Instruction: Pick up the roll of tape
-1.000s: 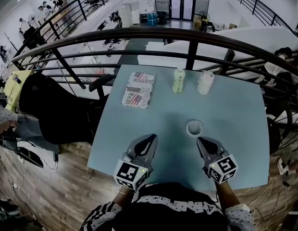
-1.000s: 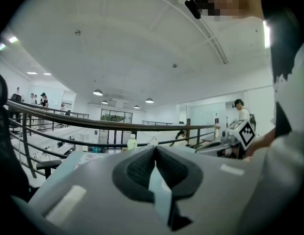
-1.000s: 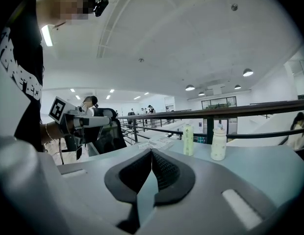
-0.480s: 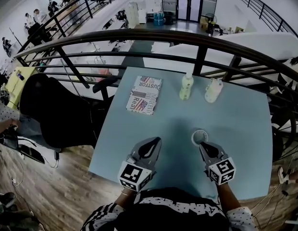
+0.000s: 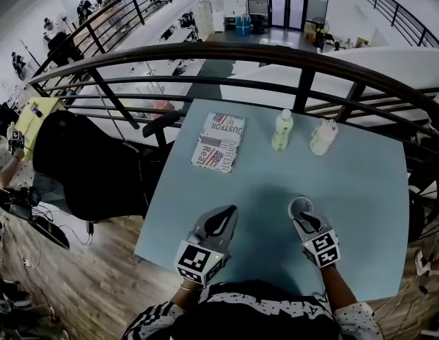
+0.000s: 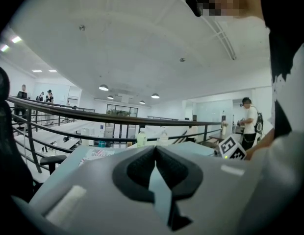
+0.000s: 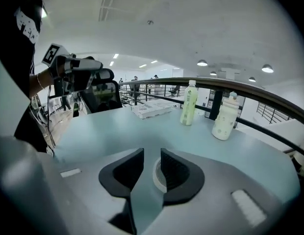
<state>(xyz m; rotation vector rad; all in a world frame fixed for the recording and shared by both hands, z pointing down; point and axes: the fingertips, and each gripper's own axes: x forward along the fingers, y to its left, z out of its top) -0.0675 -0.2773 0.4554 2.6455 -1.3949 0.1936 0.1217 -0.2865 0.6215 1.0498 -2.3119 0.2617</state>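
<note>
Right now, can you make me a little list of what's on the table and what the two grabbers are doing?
Table: light blue
Right gripper: jaws apart, nothing gripped
Left gripper: jaws together, empty
Tape roll: lying flat, just at the right gripper's tips
Far side: two upright bottles, a flat printed pack

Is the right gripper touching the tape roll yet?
Cannot tell. The right gripper view shows the tape roll at the open jaws of the right gripper, its rim hidden behind one jaw; neither gap nor contact shows plainly.
</note>
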